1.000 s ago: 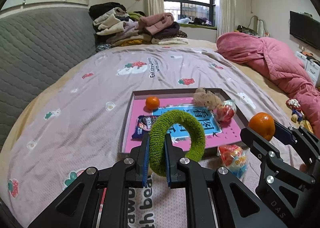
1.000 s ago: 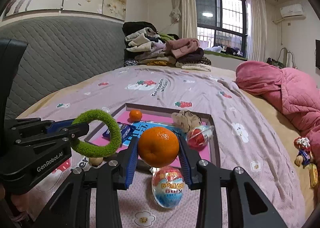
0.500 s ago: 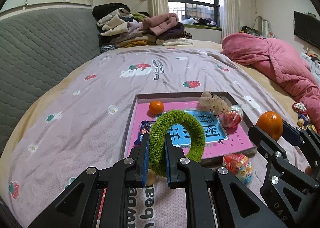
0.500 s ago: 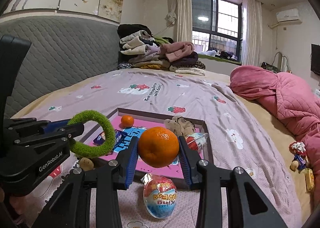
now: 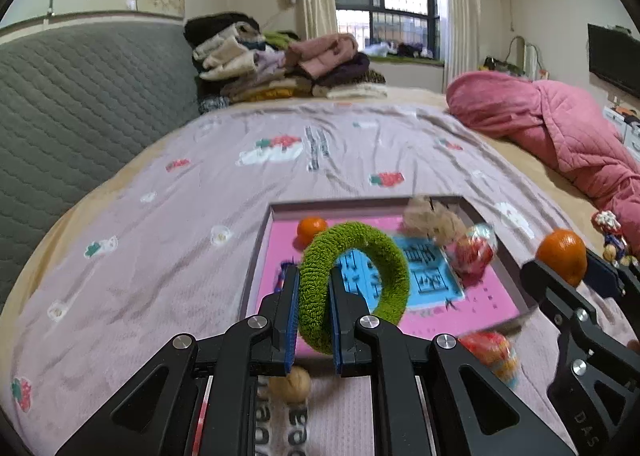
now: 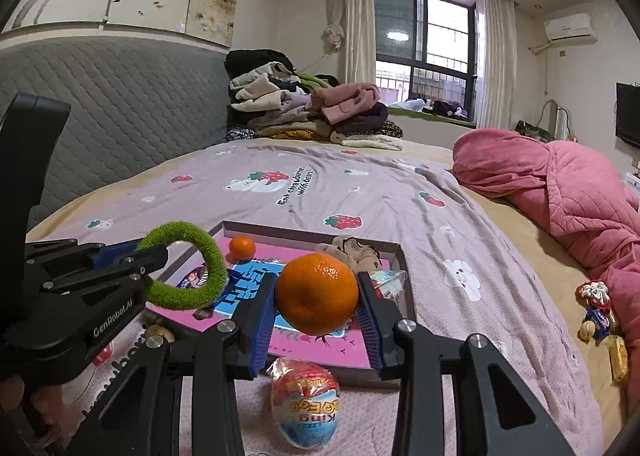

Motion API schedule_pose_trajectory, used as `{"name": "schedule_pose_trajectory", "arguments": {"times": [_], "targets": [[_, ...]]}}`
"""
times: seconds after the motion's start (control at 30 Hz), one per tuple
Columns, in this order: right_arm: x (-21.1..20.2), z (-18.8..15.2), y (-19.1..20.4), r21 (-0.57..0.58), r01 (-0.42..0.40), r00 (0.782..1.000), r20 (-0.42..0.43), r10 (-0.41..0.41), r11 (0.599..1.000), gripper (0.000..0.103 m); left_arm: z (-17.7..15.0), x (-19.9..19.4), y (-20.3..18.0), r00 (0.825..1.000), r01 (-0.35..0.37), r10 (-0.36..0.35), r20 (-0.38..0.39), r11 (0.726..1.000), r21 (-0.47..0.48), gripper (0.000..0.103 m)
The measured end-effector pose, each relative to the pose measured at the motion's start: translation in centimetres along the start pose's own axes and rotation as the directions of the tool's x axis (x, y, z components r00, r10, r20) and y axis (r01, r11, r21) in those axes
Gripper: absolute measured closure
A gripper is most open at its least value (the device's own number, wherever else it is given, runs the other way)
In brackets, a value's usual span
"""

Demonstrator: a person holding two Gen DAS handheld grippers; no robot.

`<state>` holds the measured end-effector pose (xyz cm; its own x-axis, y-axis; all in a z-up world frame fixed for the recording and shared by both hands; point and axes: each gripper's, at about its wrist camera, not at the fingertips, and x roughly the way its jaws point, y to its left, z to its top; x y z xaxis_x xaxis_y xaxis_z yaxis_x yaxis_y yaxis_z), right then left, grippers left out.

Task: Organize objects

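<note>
Your bed [image 6: 360,192] fills the room under a lilac sheet printed with strawberries, with a grey quilted headboard on the left, a pile of folded clothes [image 6: 304,112] at the far end and a pink quilt [image 6: 560,184] bunched along the right. On the sheet in front of you lies a shallow tray [image 5: 496,224] with a pink floor and a blue printed card. It holds a small orange [image 5: 311,227] in its far left corner, a beige plush toy [image 5: 432,216] at the far edge and a red wrapped sweet [image 5: 472,252] just beside that toy.

Your left hand-held gripper [image 5: 314,306] is clenched on a green fuzzy ring [image 5: 394,276], which stands upright over the tray's near left part. Your right hand-held gripper [image 6: 318,306] grasps a large orange [image 6: 317,298] between its blue pads, above the tray's near edge.

A foil-wrapped chocolate egg [image 6: 306,402] lies on the sheet just outside the tray's near rim, below the held orange. A walnut [image 5: 290,384] rests on the sheet below your left jaws. A few small wrapped items [image 6: 598,312] sit well apart on the right, near the quilt.
</note>
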<state>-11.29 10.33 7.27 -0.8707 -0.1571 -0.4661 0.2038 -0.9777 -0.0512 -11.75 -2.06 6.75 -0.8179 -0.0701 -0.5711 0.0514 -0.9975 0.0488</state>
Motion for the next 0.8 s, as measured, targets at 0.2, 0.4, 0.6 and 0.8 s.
{"name": "schedule_pose_trajectory", "arguments": {"times": [0.2, 0.4, 0.6, 0.8], "targets": [[1.0, 0.3, -0.4, 0.002, 0.01, 1.0, -0.009, -0.01, 1.0, 0.064, 0.5, 1.5, 0.1, 1.0, -0.018, 0.018, 0.002, 1.0, 0.018, 0.09], [2.5, 1.0, -1.1, 0.01, 0.009, 1.0, -0.023, -0.009, 1.0, 0.064, 1.4, 2.6, 1.1, 1.0, -0.008, 0.009, 0.015, 1.0, -0.001, 0.09], [4.0, 1.8, -1.1, -0.008, 0.007, 0.999, -0.036, -0.007, 1.0, 0.064, 1.6, 3.8, 1.1, 1.0, 0.004, -0.004, 0.002, 1.0, 0.017, 0.09], [6.2, 2.8, -0.8, -0.004, -0.001, 0.997, -0.071, 0.001, 1.0, 0.064, 2.4, 5.2, 1.2, 0.998, 0.043, -0.043, -0.038, 0.999, -0.005, 0.09]]}}
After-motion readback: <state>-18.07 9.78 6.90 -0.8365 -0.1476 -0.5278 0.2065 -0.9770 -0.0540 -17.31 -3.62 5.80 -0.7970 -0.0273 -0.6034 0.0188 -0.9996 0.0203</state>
